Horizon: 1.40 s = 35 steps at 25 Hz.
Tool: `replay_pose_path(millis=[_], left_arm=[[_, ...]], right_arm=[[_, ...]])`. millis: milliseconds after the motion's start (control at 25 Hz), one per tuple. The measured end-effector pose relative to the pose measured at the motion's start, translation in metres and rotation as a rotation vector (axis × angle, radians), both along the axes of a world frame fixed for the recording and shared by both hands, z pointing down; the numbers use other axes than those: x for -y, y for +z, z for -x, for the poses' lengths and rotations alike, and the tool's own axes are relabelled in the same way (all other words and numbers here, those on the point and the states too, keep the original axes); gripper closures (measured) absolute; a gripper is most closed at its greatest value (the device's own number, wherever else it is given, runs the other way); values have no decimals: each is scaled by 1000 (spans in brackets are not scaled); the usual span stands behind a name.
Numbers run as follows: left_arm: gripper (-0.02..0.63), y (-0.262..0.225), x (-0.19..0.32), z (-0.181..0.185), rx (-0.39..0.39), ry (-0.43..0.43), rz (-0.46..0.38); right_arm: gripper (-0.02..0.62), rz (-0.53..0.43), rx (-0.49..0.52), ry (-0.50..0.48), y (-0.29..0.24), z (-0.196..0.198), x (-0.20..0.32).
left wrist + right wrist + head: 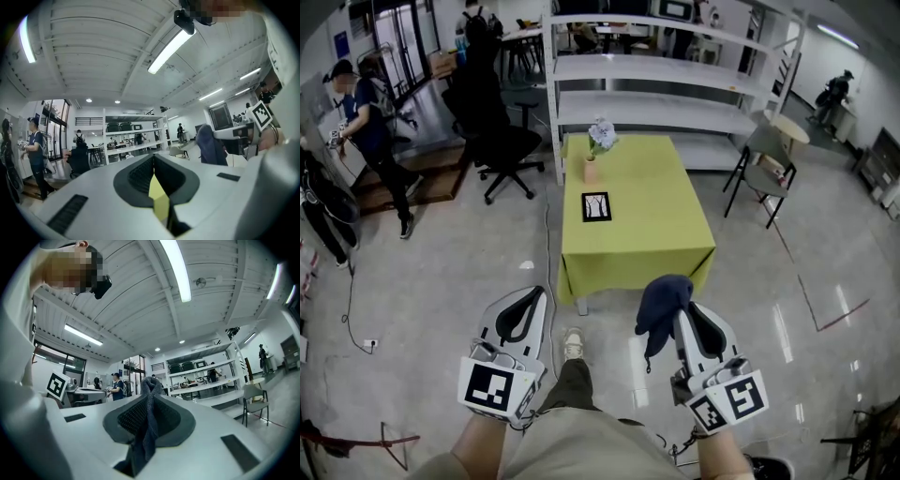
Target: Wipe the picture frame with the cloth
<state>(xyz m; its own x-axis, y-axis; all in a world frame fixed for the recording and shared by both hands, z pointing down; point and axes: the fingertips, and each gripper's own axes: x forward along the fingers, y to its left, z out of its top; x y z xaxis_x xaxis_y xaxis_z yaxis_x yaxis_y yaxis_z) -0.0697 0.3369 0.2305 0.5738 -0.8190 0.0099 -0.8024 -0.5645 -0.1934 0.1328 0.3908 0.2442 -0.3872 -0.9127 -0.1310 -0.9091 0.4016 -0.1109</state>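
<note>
The picture frame (pixel 596 206) lies flat near the left side of a green-covered table (pixel 661 220), some way ahead of both grippers. My right gripper (pixel 675 307) is held low in front of the table's near edge. It is shut on a dark blue cloth (pixel 662 302) that bunches over its tips and hangs down; in the right gripper view the cloth (pixel 148 427) runs between the jaws. My left gripper (pixel 528 302) is level with it at the left, jaws shut with nothing between them (pixel 153 164). The left gripper view also shows the cloth (pixel 209 145) at the right.
A small vase of flowers (pixel 594 157) stands on the table behind the frame. White shelving (pixel 656 89) runs behind the table, a black office chair (pixel 502 141) is at its left, a folding chair (pixel 764 173) at its right. A person (pixel 373 131) stands far left. A cable (pixel 546 248) trails on the floor.
</note>
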Motion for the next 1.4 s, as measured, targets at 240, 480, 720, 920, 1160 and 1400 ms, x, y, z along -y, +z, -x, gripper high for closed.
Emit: replay_pose_path(millis=[240,480,720,920,1160,1400], left_arm=[[597,18,61,6,2,5,26],[598,29,137,10,12,22,63],[597,30,226,19,27,49,95],[598,32,308,27,34,76,129],[598,40,404,34,24,119,181],[597,52,475,34,34,157,206]], right_arm=[[545,42,1,0,16,6,59],[545,88,2,6,25,13,132],[545,119,-5,24,18,27,219],[545,144,-25,38,14,40,302],[545,179,-32,53,14,56,397],[543,202,-27,83,20,60,466]])
